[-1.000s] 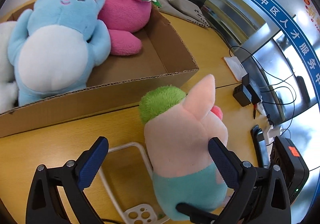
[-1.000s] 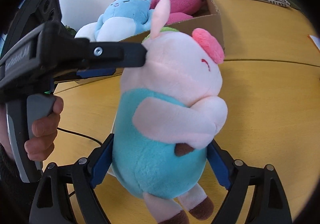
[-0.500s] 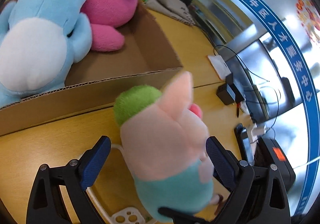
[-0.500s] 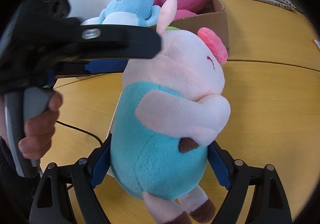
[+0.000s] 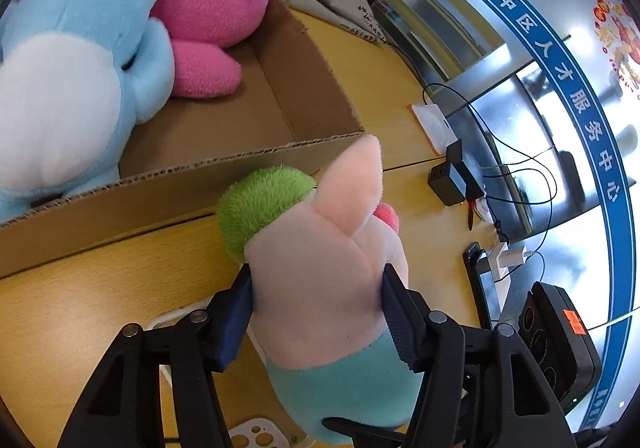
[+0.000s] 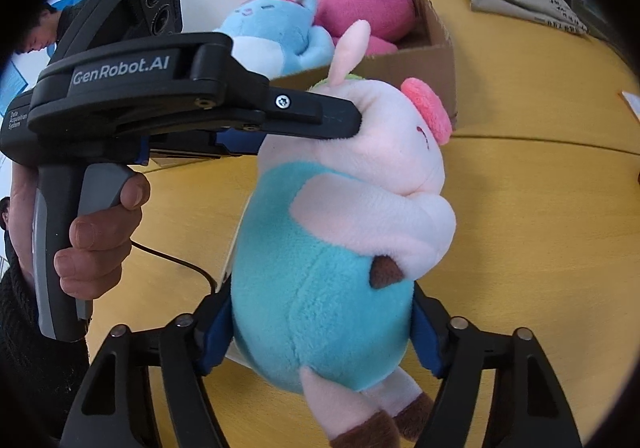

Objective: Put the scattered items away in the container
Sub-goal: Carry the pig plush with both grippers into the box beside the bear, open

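1. Two hand-held grippers now grip one toy: a second ago the left hand-held gripper point(image 5: 316, 312) stood wide apart around the pig plush point(image 5: 320, 288); now its blue pads point(image 5: 236, 312) press into the pink head from both sides.
2. Right hand-held gripper point(image 6: 320, 332) as before, clamped on the pig plush's point(image 6: 320, 272) teal belly, pads sunk into the fur.
3. Pig plush is held upright above the tabletop point(image 6: 540, 228), just in front of the cardboard box point(image 5: 308, 88); not inside it.
4. Box already holds the blue plush point(image 5: 72, 80) and pink plush point(image 5: 208, 8), lying side by side and touching.
5. Hard to see: the pig's face is turned away from the left wrist view, only ear, green tuft and pink snout edge showing. Its feet are cut off at the bottom of the right wrist view. Blue plush runs off the left edge.
6. Under the pig, a white cord point(image 5: 176, 318) and a white object with holes point(image 5: 256, 434), mostly hidden; cannot identify it.
7. Person's bare hand point(image 6: 100, 244) wraps the left gripper's handle.
8. Black adapters and cables point(image 5: 456, 176) along the tabletop's far edge.
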Demonstrator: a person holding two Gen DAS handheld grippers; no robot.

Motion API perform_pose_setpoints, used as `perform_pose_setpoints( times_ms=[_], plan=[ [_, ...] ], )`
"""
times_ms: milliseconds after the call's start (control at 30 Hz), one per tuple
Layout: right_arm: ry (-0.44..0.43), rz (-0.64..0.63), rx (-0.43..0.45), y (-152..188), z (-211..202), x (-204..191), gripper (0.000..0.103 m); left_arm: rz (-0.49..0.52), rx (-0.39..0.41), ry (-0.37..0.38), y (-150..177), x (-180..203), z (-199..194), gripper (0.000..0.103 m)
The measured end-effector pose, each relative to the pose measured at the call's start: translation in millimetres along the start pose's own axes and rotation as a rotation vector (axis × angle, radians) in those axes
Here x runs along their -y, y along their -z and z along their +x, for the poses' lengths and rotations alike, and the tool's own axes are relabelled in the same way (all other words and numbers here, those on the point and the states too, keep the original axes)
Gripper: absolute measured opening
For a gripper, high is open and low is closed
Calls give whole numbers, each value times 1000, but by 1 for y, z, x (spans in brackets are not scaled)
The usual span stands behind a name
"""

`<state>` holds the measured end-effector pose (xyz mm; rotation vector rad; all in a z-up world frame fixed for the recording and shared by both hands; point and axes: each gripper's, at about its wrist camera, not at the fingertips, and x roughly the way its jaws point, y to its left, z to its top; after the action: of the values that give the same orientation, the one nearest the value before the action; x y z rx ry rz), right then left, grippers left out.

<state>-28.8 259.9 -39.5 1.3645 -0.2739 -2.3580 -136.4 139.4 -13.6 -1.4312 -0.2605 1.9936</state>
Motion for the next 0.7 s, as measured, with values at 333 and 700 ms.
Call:
perform_pose_setpoints(
  times_ms=[333,700],
  plan=[
    [-2,-137,207,-91,-54,-32,70,137,203,-30,-80,37,-86,65],
    [119,-114,-13,-184,65,23,70,118,47,-131,-178,-30,13,53]
  ],
)
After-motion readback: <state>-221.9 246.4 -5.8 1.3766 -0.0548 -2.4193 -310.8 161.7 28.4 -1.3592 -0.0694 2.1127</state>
